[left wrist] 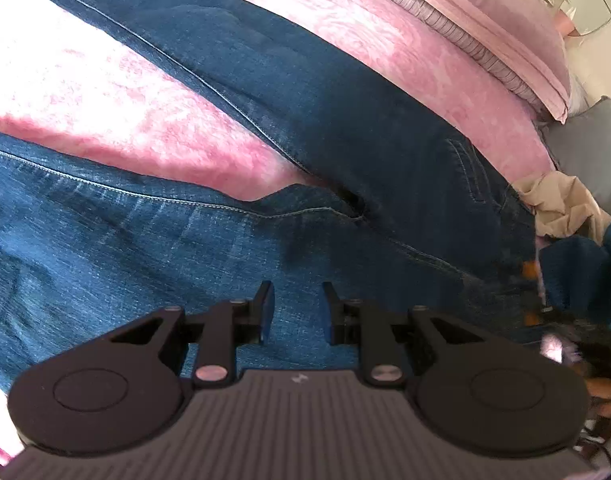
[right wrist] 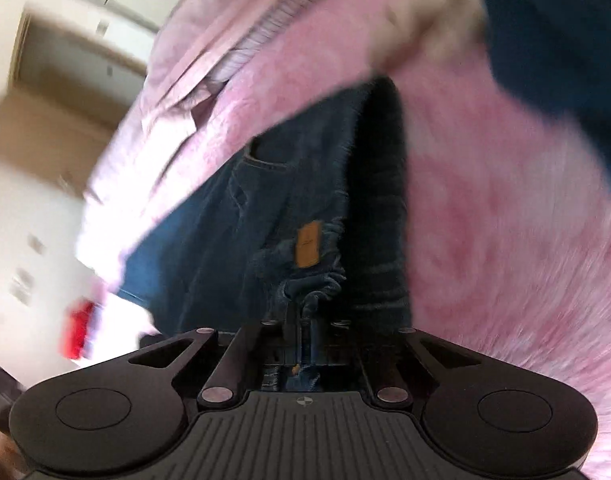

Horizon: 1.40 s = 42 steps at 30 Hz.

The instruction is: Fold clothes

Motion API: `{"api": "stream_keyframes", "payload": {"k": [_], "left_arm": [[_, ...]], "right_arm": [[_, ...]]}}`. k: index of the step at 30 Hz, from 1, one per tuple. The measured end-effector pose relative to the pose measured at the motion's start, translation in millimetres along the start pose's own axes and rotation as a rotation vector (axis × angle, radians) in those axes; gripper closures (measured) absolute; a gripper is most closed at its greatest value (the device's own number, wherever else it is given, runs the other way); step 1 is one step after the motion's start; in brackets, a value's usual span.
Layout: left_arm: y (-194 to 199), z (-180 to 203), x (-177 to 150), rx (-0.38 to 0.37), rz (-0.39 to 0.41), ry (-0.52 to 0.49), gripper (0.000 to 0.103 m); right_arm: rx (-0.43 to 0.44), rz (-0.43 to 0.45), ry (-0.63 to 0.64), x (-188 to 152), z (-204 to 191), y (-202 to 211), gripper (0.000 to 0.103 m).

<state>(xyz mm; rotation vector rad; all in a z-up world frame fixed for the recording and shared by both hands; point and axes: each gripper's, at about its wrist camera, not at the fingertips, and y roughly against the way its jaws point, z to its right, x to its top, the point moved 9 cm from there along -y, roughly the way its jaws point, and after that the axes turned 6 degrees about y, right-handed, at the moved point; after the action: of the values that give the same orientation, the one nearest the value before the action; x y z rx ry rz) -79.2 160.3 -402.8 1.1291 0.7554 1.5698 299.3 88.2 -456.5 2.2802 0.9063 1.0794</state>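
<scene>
Denim jeans [left wrist: 305, 128] lie spread on the pink blanket [left wrist: 105, 92], legs splayed apart | our left gripper [left wrist: 298, 308] hovers over one leg, jaws parted, holding nothing | our right gripper [right wrist: 301, 320] is clamped on the waistband by the tan patch [right wrist: 308, 249] | we judge the cloth heavy, stiffish, non-slippery; seams and waistband grip best.

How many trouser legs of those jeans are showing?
2. One leg runs diagonally across the pink blanket; the other leg lies under the open left gripper.
</scene>
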Motion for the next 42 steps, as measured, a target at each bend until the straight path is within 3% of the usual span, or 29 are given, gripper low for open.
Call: {"api": "stream_keyframes", "payload": {"k": [2,6,8,11,13,14,17,20,21,22,23,25,27,31,36,39,42], "left_arm": [[-2.5,-0.3,-1.4,0.012,0.0,-0.003,0.084],[-12.4,-1.3,-5.9,0.033,-0.02,-0.001,0.084],[-12.2,-1.2,-7.3,0.034,-0.018,-0.01,0.084],[-13.2,-4.5,-12.0,0.041,-0.027,-0.01,0.084],[-14.9,-5.3,-14.2,0.041,-0.035,0.005,0.084],[-16.0,-4.5,-14.3,0.037,-0.037,0.008,0.084],[-19.5,1.1,-12.7,0.026,-0.04,-0.005,0.084],[-21.7,6.2,-11.7,0.019,-0.04,-0.025,0.084],[-20.9,6.2,-10.8,0.017,-0.037,-0.029,0.084],[-20.2,6.6,-9.8,0.017,-0.034,-0.031,0.084],[-19.2,6.2,-9.0,0.018,-0.032,-0.032,0.084],[-18.4,3.5,-6.9,0.022,-0.027,-0.033,0.084],[-20.4,-2.1,-7.0,0.039,-0.025,-0.034,0.084],[-24.0,-13.5,-7.6,0.085,-0.022,-0.039,0.084],[-15.9,-17.2,-4.2,0.088,-0.002,-0.053,0.084],[-18.7,-16.2,-3.3,0.08,0.005,-0.072,0.084],[-26.4,-12.6,-5.1,0.075,0.007,-0.133,0.084]], "right_arm": [[-0.067,0.051,0.069,2.0,-11.6,11.1,0.102],[-0.207,0.062,0.009,-14.7,15.9,-2.7,0.102],[-0.213,0.053,-0.03,-22.9,24.2,-11.9,0.102],[-0.157,0.025,-0.074,-19.6,27.3,-4.2,0.096],[-0.142,0.043,-0.075,-7.4,28.8,7.0,0.062],[-0.125,0.068,-0.089,0.4,30.9,12.2,0.058],[-0.062,0.132,-0.165,22.1,41.7,15.9,0.058],[-0.084,0.105,-0.16,30.8,54.8,-5.4,0.058],[-0.078,0.092,-0.156,31.8,56.5,-13.3,0.058],[-0.082,0.089,-0.14,31.5,56.2,-16.0,0.078],[-0.114,0.091,-0.102,31.7,55.1,-15.4,0.089],[-0.166,0.112,-0.016,34.9,48.5,-11.2,0.099],[-0.21,0.152,0.035,36.6,44.4,-4.2,0.102],[-0.383,0.11,0.021,24.0,69.7,-26.8,0.103],[-0.486,0.121,0.136,28.1,32.2,-11.7,0.103],[-0.481,0.104,0.194,11.2,-0.9,-5.0,0.093],[-0.453,0.024,0.303,-22.0,-26.5,-17.6,0.059]]}}
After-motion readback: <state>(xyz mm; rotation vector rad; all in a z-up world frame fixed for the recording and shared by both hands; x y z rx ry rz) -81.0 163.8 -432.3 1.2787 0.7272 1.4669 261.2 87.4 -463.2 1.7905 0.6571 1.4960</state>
